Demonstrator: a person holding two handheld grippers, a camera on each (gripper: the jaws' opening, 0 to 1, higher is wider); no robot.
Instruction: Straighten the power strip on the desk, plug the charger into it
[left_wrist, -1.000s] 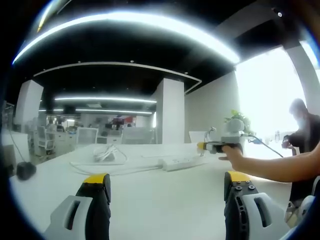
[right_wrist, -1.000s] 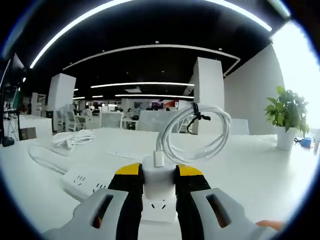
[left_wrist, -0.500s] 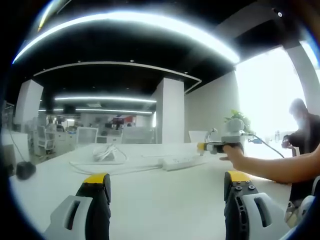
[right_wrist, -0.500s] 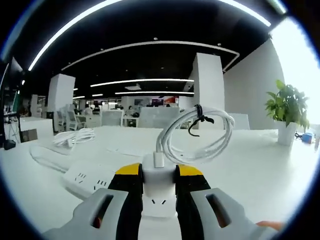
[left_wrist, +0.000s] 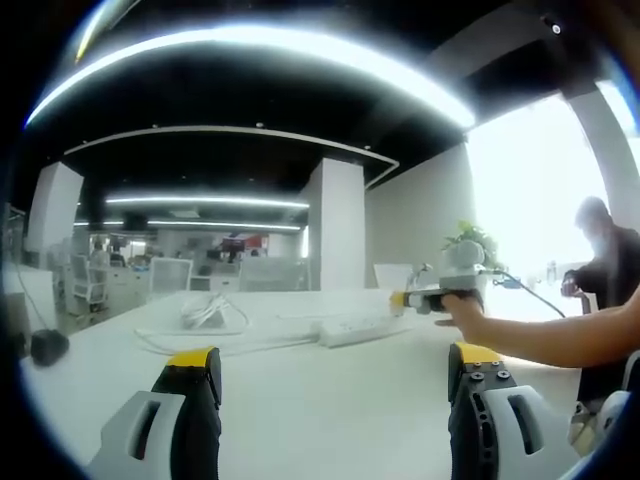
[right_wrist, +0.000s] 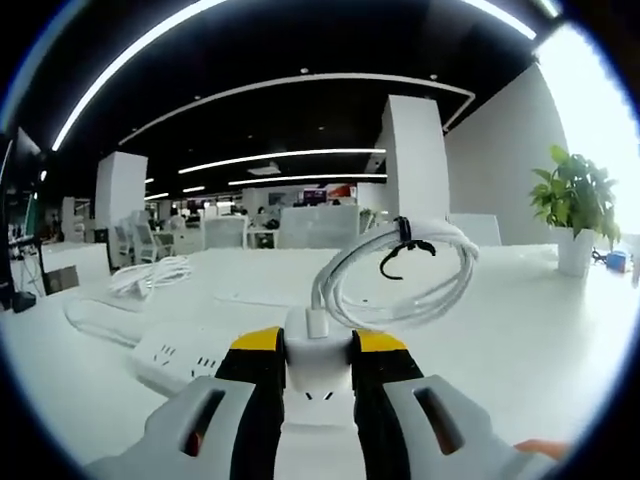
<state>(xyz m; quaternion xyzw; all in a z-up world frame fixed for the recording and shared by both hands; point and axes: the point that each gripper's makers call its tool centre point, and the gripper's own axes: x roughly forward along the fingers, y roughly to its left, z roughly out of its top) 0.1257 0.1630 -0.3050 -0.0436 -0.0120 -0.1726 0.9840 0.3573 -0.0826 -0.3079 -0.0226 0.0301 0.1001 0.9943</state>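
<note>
Charger (right_wrist: 318, 372) sits pinched in the right gripper (right_wrist: 318, 385), power strip (right_wrist: 180, 357) just left; left gripper (left_wrist: 330, 385) spread wide.

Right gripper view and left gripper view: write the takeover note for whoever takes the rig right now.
Right gripper: shut on the white charger, its coiled cable tied and hanging in front.
Left gripper: open, holding nothing, above the white desk.
Power strip: flat on the desk, just left of the charger; its cord trails away.
Done: charger picked up.
Left: plug it into the strip; whether the strip is straight I cannot tell.
</note>
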